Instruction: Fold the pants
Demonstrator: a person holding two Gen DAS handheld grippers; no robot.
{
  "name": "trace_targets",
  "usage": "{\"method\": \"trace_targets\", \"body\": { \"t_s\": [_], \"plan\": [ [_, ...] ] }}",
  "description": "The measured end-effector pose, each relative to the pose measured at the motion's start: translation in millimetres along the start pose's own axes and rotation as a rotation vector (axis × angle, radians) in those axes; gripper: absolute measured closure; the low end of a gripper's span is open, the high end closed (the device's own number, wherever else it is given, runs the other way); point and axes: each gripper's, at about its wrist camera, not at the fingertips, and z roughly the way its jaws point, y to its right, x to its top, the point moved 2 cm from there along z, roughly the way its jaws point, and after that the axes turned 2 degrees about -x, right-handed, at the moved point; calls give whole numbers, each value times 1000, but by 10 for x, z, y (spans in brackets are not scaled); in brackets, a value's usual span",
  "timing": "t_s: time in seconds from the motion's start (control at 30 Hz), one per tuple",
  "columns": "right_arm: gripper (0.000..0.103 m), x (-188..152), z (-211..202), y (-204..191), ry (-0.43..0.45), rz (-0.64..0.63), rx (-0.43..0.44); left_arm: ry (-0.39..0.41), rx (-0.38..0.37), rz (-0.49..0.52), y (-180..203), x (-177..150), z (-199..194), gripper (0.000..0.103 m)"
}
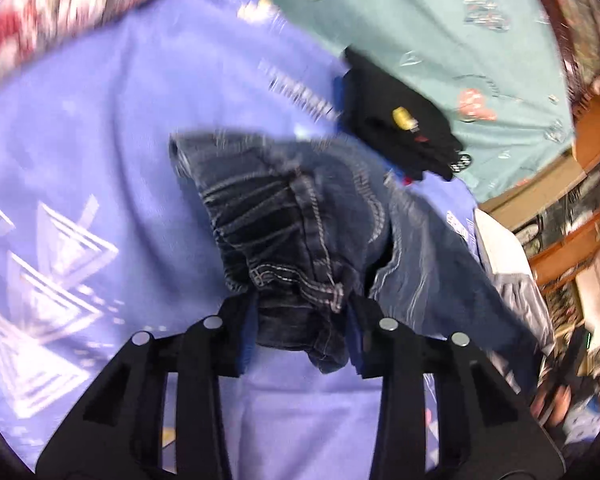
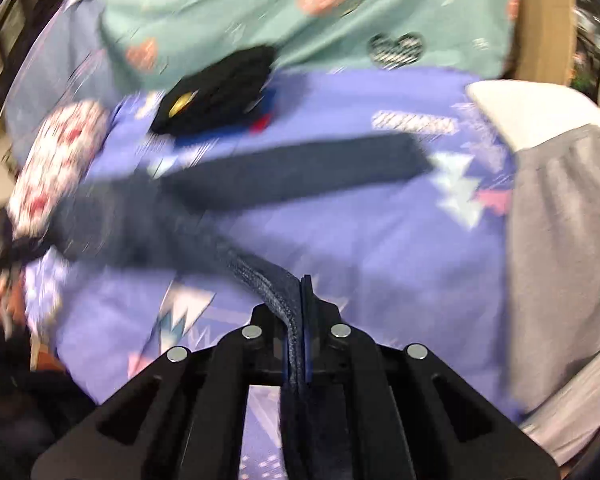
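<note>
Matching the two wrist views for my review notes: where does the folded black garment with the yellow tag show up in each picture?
Left wrist view: the black garment lies upper right of centre, on the seam between the purple sheet and the teal sheet, beyond the jeans.
Right wrist view: black garment sits upper left of centre, above the jeans leg.
Shared landmark: the purple-teal sheet boundary.

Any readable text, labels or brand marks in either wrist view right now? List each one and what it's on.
None can be read.
Purple bedsheet: white printed lettering, too blurred to read.
Folded black garment: small yellow tag, too small to read.
Jeans: no label showing.
Teal sheet: hearts only, no words.
</note>
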Motion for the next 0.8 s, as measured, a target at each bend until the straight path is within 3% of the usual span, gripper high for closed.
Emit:
{"method": "trace_targets", "body": {
  "t_s": [0.13, 0.17, 0.2, 0.23, 0.3, 0.37, 0.43, 0.5, 0.6, 0.63, 0.7, 0.8],
  "plan": [
    [94, 474, 275, 255, -66, 30, -61, -35, 59, 48, -35, -2, -398, 67],
    [88, 517, 518, 302, -119, 31, -110, -77, 91, 42, -120, -36, -409, 66],
    [70, 522, 754, 349, -168, 27, -183, -118, 114, 40, -203, -54, -396, 65],
    [45, 471, 882, 369, -193, 27, -233, -190, 132, 36, -293, -139, -308, 62],
    [40, 348, 1224, 494, -245, 35, -321, -301, 173, 30, -488, -284, -202, 61],
    [40, 237, 1277, 609, -233, 54, -357, -342, 255, 58, -610, -411, -201, 63],
    [34, 117, 1138, 786, -201, 108, -343, -334, 281, 63, -707, -420, -336, 62],
    [26, 21, 958, 990, -168, 141, -358, -250, 281, 48, -735, -324, -563, 61],
    [25, -108, 652, 1227, -100, 187, -427, -150, 232, 77, -513, -216, -723, 47],
    [25, -128, 620, 1285, -82, 201, -424, -138, 210, 103, -375, -199, -678, 41],
    [22, -241, 524, 1402, -37, 270, -301, -129, 132, 180, -56, -251, -557, 34],
    [21, -400, 678, 1460, -53, 318, -164, -175, 53, 259, 283, -392, -284, 33]
  ]
}}
